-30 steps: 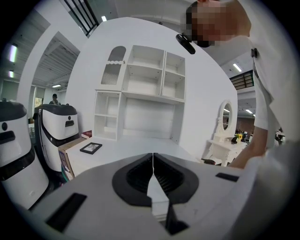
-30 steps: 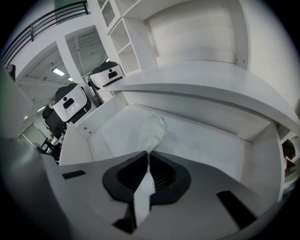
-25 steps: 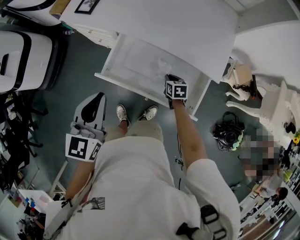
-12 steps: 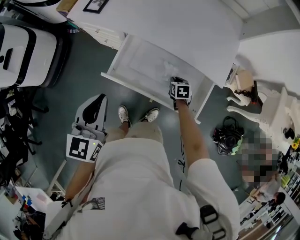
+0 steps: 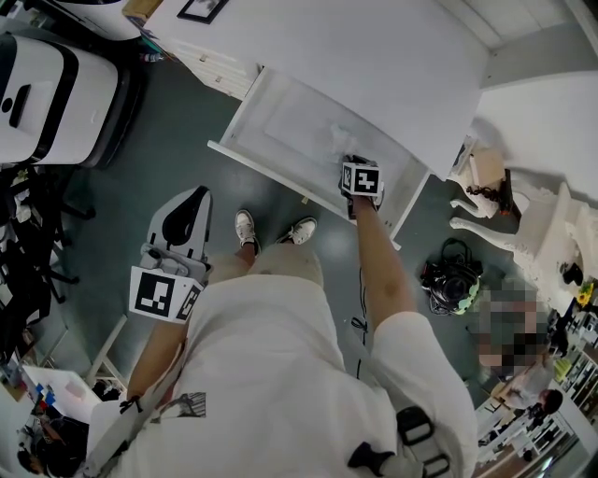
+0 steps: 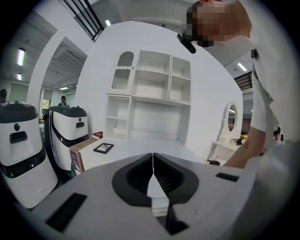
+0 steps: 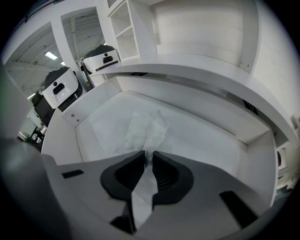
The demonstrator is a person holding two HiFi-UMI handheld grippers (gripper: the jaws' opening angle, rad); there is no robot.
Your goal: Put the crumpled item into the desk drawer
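Note:
The white desk drawer (image 5: pixel 280 182) stands pulled out under the desk top. The crumpled item (image 5: pixel 336 140), a pale translucent wad, lies on the drawer floor. My right gripper (image 5: pixel 348 161) reaches down into the drawer's right part. In the right gripper view the crumpled item (image 7: pixel 143 131) lies just ahead of the right gripper (image 7: pixel 148 157), a corner of it in the narrow gap between the slightly parted jaws. The drawer wall (image 7: pixel 70 122) shows at the left. My left gripper (image 5: pixel 190 201) hangs low at my left side, over the floor. The left gripper (image 6: pixel 153 157) is shut and holds nothing.
Two white machines (image 5: pixel 42 93) stand at the left. A framed picture (image 5: pixel 206 9) lies on the desk top. A black bag (image 5: pixel 453 271) sits on the floor at the right, near a white dressing table (image 5: pixel 523 201). My shoes (image 5: pixel 245 226) stand just before the drawer.
The head view has drifted slightly. The right gripper stays over the same part of the drawer and the left gripper has not moved.

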